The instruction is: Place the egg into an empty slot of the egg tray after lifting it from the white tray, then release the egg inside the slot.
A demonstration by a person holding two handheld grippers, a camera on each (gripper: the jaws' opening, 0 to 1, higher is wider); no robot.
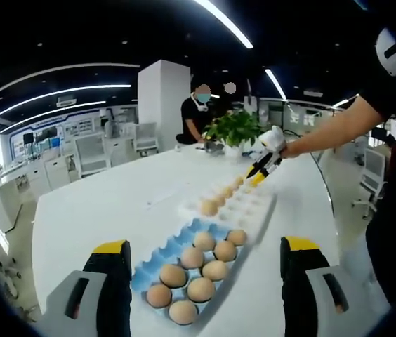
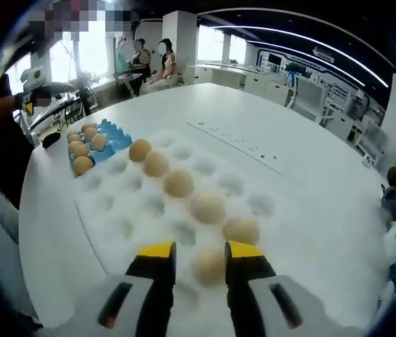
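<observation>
Because we want that egg [image 2: 210,265], our right gripper [image 2: 200,261] sits at 6 o'clock with its jaws on both sides of it, over the white tray [image 2: 268,232]. Whether they squeeze it, we cannot tell. Our left gripper [image 1: 205,254] waits wide apart by the blue tray [image 1: 157,257].
</observation>
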